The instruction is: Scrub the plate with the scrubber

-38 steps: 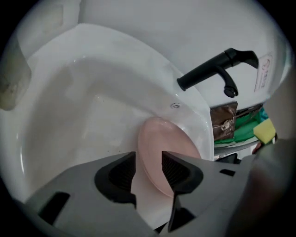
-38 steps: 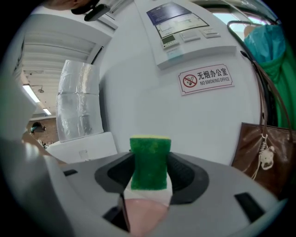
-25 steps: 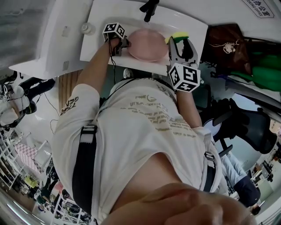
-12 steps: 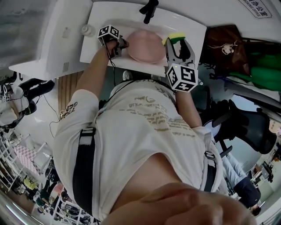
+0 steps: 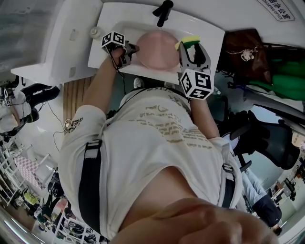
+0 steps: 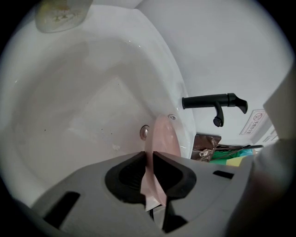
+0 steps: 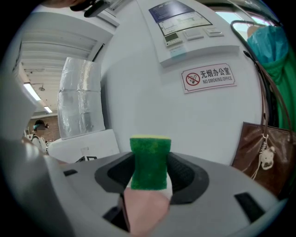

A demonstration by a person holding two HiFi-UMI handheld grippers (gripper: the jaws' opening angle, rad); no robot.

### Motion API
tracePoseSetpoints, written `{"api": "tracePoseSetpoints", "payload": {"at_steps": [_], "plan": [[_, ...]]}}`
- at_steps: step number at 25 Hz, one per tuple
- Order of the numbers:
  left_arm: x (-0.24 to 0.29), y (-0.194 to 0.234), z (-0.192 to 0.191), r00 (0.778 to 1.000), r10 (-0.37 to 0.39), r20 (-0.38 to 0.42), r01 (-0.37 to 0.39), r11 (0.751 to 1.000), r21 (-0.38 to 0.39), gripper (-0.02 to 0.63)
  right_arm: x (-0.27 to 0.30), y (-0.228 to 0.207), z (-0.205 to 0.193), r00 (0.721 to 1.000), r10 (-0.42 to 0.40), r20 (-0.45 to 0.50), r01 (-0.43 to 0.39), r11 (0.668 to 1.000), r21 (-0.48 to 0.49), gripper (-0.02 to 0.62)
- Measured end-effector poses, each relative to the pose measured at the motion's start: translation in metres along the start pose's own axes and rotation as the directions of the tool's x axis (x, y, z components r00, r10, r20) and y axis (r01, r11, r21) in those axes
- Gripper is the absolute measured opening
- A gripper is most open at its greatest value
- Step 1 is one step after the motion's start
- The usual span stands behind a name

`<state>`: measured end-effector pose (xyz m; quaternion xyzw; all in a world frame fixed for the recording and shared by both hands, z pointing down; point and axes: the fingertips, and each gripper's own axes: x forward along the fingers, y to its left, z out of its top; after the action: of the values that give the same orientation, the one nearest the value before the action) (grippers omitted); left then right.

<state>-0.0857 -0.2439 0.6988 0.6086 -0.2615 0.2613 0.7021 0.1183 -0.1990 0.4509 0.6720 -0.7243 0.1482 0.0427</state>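
A pink plate (image 5: pixel 157 48) is tilted up in the white sink (image 5: pixel 114 31), its left rim pinched by my left gripper (image 5: pixel 131 49). In the left gripper view the plate (image 6: pixel 163 139) runs edge-on between the black pads (image 6: pixel 125 178), which have just closed on it. My right gripper (image 5: pixel 191 44) hovers at the plate's right edge, shut on a green and yellow scrubber (image 5: pixel 192 39). In the right gripper view the scrubber (image 7: pixel 149 162) stands upright between the jaws, green face toward the camera, with the pink plate (image 7: pixel 144 210) below it.
A black faucet (image 5: pixel 162 12) stands at the sink's back rim; in the left gripper view the faucet (image 6: pixel 215 102) is above the drain (image 6: pixel 144 132). A small round dish (image 5: pixel 95 31) sits on the left counter. A brown bag (image 7: pixel 261 152) hangs at the right.
My left gripper has lifted the plate's left rim, so the plate now stands more tilted in the sink. The right gripper with the scrubber has stayed in place.
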Motion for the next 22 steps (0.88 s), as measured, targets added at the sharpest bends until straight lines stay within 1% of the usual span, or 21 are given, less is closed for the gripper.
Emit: {"api": "tracePoseSetpoints", "payload": {"at_steps": [3,6,8,10,12,15,19,21,22], "plan": [[-0.007,-0.006,-0.004,0.999,-0.027,0.033,0.027,1.000,0.008,0.064,0.003,0.002,-0.001,1.000,0.015,-0.013,-0.015,1.000,-0.003,0.227],[-0.012,-0.012,-0.008,0.997,-0.040,0.069,0.039,0.999,0.028,0.064,0.008,0.006,-0.008,0.998,0.043,-0.053,-0.044,0.999,-0.008,0.227],[-0.015,-0.016,-0.011,0.995,-0.047,0.092,0.043,0.998,0.039,0.064,0.011,0.007,-0.016,0.994,0.059,-0.091,-0.061,0.998,-0.016,0.227],[-0.018,-0.021,-0.014,0.992,-0.059,0.113,0.055,0.997,0.046,0.064,0.018,0.008,-0.029,0.985,0.069,-0.161,-0.074,0.997,-0.025,0.227],[-0.021,-0.027,-0.018,0.988,-0.082,0.132,0.076,0.996,0.049,0.063,0.027,0.006,-0.050,0.962,0.067,-0.266,-0.077,0.997,-0.029,0.227],[-0.023,-0.034,-0.026,0.981,-0.113,0.159,0.105,0.993,0.057,0.062,0.043,0.000,-0.084,0.907,0.065,-0.417,-0.078,0.997,-0.015,0.227],[-0.025,-0.037,-0.035,0.974,-0.138,0.180,0.130,0.990,0.053,0.061,0.065,0.001,-0.114,0.837,0.103,-0.538,-0.123,0.992,-0.002,0.227],[-0.026,-0.037,-0.040,0.972,-0.141,0.189,0.134,0.990,0.052,0.061,0.074,-0.001,-0.127,0.809,0.079,-0.583,-0.113,0.993,-0.021,0.227],[-0.027,-0.037,-0.042,0.970,-0.143,0.195,0.136,0.990,0.050,0.061,0.077,-0.004,-0.131,0.795,0.048,-0.604,-0.097,0.994,-0.048,0.227]]}}
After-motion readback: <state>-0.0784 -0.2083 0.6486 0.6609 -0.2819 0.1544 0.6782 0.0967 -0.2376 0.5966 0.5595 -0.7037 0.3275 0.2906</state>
